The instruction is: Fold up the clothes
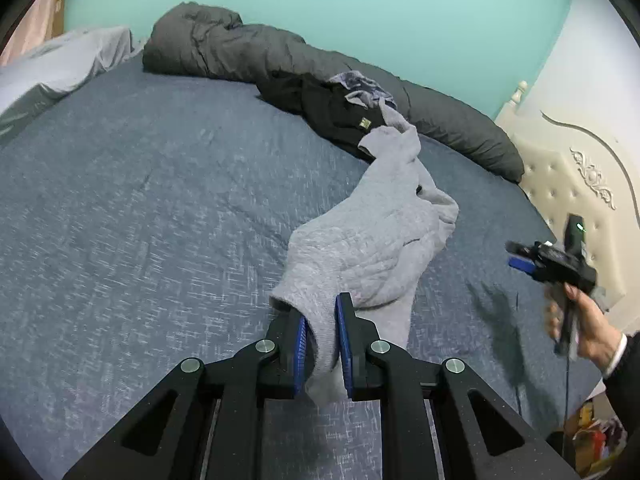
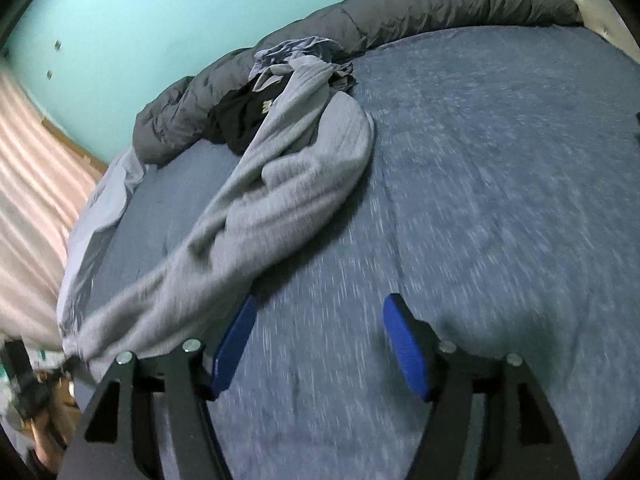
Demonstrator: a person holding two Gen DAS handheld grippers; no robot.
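Note:
A light grey knit garment point(image 1: 372, 240) lies stretched across the blue bed point(image 1: 140, 208), its far end draped onto a pile of dark clothes point(image 1: 324, 108). My left gripper point(image 1: 322, 328) is shut on the garment's near edge, the cloth bunched between the blue pads. In the right wrist view the same garment point(image 2: 280, 184) runs from the pile down to the lower left. My right gripper point(image 2: 320, 320) stands open above bare bedding just right of the garment, nothing between its fingers. It also shows at the right of the left wrist view, right gripper point(image 1: 520, 258), held by a hand point(image 1: 584, 320).
A rolled dark grey duvet point(image 1: 248, 44) lines the far side of the bed along the turquoise wall. A black garment and a bluish one point(image 2: 296, 50) lie piled against it. A cream tufted headboard point(image 1: 560, 168) stands at the right, pale bedding point(image 1: 64, 60) at the far left.

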